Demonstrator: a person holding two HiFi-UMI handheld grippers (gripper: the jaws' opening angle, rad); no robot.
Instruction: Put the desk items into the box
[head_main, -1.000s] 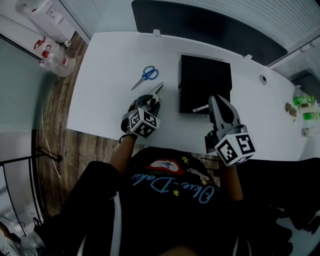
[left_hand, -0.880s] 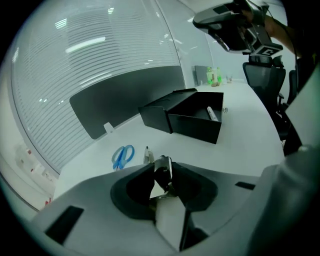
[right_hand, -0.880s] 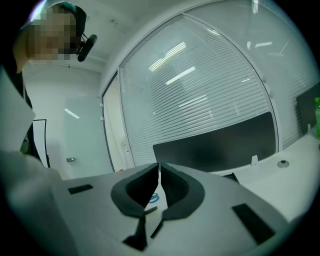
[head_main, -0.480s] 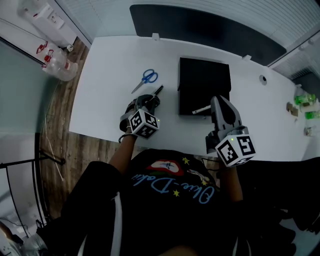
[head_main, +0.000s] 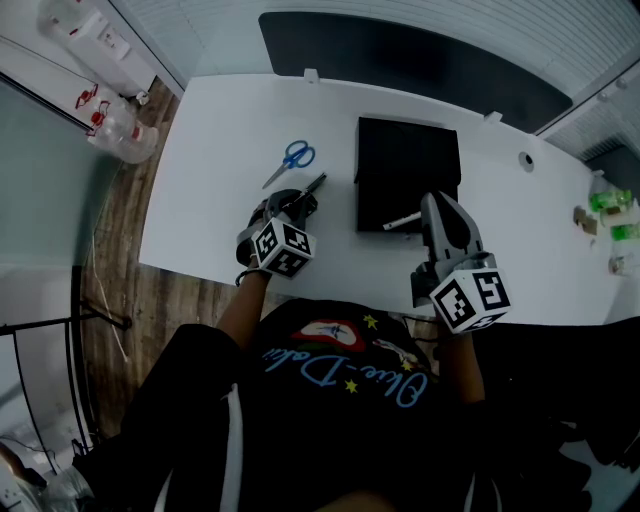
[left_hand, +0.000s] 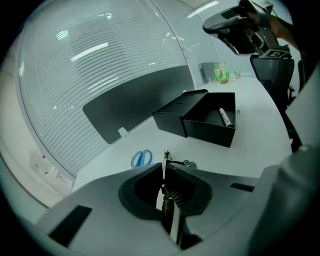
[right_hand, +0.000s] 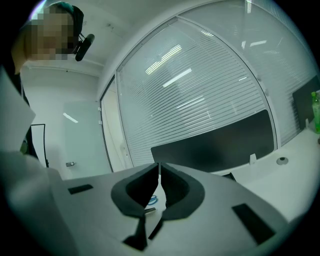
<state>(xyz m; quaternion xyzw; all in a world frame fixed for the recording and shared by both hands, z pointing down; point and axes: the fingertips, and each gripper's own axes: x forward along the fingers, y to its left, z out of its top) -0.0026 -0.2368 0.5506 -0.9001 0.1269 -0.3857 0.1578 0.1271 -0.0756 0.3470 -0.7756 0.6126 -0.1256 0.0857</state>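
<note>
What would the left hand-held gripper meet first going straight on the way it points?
Likely bare desk between scissors and box, touched first by the slim item it grips; depth is unclear.

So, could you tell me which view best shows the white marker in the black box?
The left gripper view: the white marker lies unobstructed in the open black box. The head view shows it small; the right gripper view misses it.
</note>
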